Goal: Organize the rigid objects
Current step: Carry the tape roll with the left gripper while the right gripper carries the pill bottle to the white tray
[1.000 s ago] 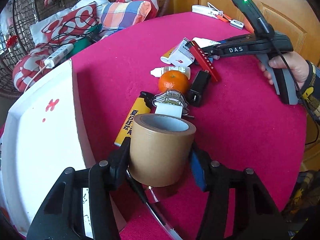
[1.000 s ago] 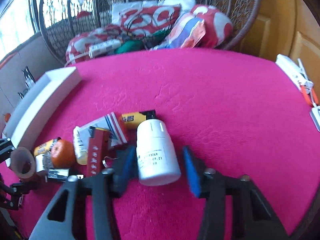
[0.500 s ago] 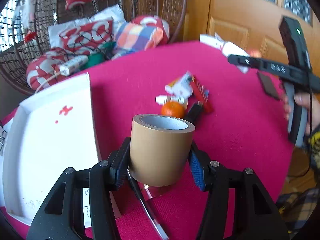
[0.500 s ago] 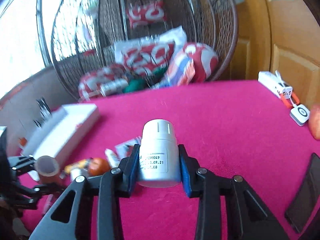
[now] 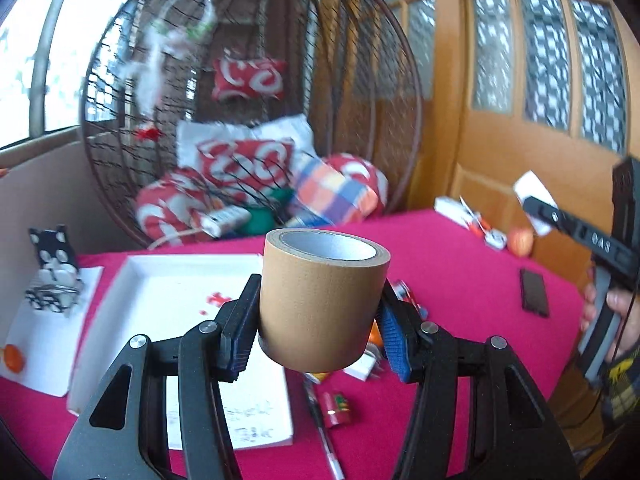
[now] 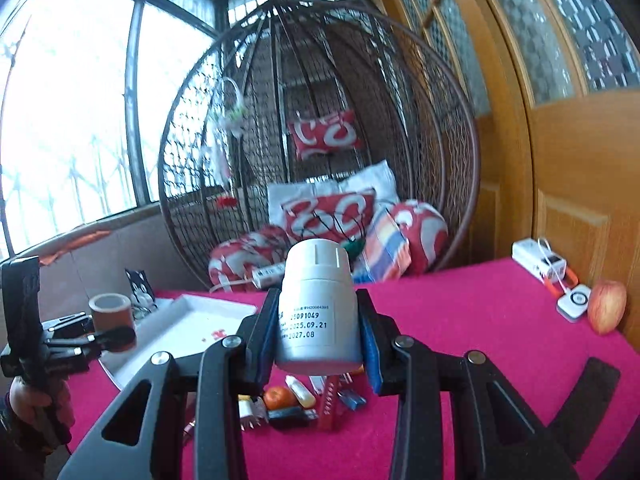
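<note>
A home sunroom or enclosed balcony. A hanging wicker egg chair [image 6: 320,140] filled with red-and-white cushions [image 6: 328,216] stands beyond the far edge of a table [image 6: 460,312] covered in magenta cloth. Tall barred windows [image 6: 80,120] lie to the left; wooden doors with patterned glass panes [image 5: 540,52] lie to the right.

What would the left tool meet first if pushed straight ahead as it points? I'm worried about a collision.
Probably nothing close: the left tool, shut on the tape roll, points over the white tray toward the hanging chair's cushions. Depth is unclear.
</note>
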`<control>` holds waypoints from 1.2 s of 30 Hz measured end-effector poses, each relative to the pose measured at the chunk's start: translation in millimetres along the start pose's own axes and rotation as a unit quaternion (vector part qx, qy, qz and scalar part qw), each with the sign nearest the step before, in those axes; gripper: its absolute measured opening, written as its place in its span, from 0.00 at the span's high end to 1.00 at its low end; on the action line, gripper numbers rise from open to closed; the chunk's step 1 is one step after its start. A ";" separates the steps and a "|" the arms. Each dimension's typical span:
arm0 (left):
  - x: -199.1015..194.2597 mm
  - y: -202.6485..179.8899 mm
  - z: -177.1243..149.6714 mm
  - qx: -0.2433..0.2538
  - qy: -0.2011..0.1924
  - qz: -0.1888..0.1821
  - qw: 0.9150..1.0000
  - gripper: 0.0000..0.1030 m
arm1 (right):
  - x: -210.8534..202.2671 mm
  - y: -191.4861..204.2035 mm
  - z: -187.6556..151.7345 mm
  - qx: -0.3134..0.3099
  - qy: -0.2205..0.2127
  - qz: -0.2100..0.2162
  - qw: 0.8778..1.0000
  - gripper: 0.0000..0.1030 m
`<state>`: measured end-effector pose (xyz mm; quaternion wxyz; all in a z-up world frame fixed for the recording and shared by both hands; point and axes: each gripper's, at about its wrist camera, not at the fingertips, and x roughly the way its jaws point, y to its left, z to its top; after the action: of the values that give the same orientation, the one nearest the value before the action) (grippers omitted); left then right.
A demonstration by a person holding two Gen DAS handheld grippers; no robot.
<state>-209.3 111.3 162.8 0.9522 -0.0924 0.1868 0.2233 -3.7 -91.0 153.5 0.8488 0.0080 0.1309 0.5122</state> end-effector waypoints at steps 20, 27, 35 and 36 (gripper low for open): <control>-40.3 55.9 -6.5 -0.057 -0.036 0.052 0.996 0.47 | 1.7 27.2 0.2 -0.015 0.009 0.036 0.999 0.65; -50.4 72.4 -10.9 -0.074 -0.047 0.069 0.994 0.47 | 8.8 41.3 4.3 -0.032 0.014 0.049 0.998 0.65; -59.9 87.5 -17.4 -0.087 -0.051 0.079 0.992 0.47 | 25.7 57.4 5.4 -0.043 0.033 0.066 0.996 0.65; -60.5 89.4 -18.4 -0.090 -0.051 0.080 0.991 0.47 | 27.6 60.1 5.5 -0.046 0.035 0.067 0.996 0.65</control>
<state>-306.5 161.9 161.7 0.9276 -0.1506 0.1237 0.3187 -42.4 -37.7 161.8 0.8067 -0.0404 0.1354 0.5738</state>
